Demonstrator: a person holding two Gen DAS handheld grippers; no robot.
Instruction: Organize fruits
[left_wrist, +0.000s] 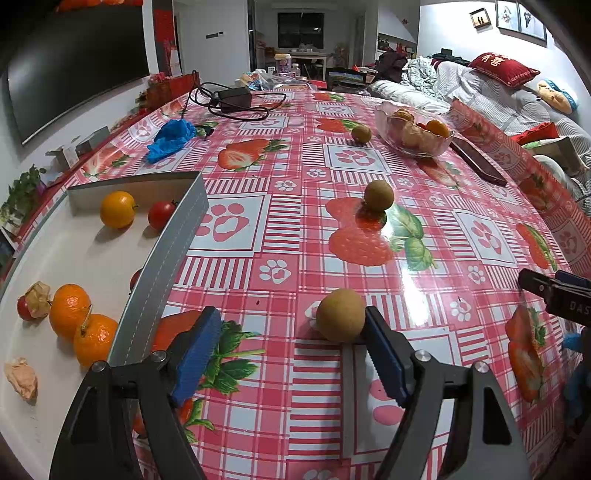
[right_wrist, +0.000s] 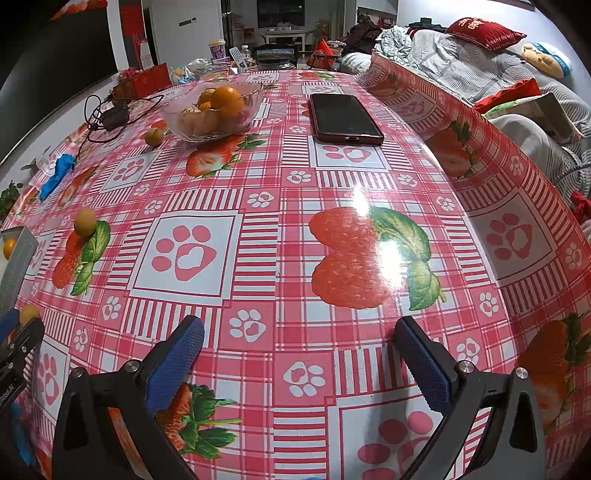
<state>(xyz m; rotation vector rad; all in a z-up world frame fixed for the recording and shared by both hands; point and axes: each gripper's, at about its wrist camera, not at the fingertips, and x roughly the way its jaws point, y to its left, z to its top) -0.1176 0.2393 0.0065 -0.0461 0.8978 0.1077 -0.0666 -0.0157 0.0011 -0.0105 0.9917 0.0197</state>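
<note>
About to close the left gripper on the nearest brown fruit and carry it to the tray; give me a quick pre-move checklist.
1. Left gripper open wide enough: ok.
2. Nearest brown fruit centred between the fingers: not ok; it sits against the right finger, a wide gap on the other side.
3. Fruit lying free on the tablecloth, nothing on it: ok.
4. Tray has bare floor for it: ok, between the oranges and the tomato.
5. Right gripper open, empty and clear of the fruit: ok.
6. Tray wall height against the carry path: cannot tell.
</note>
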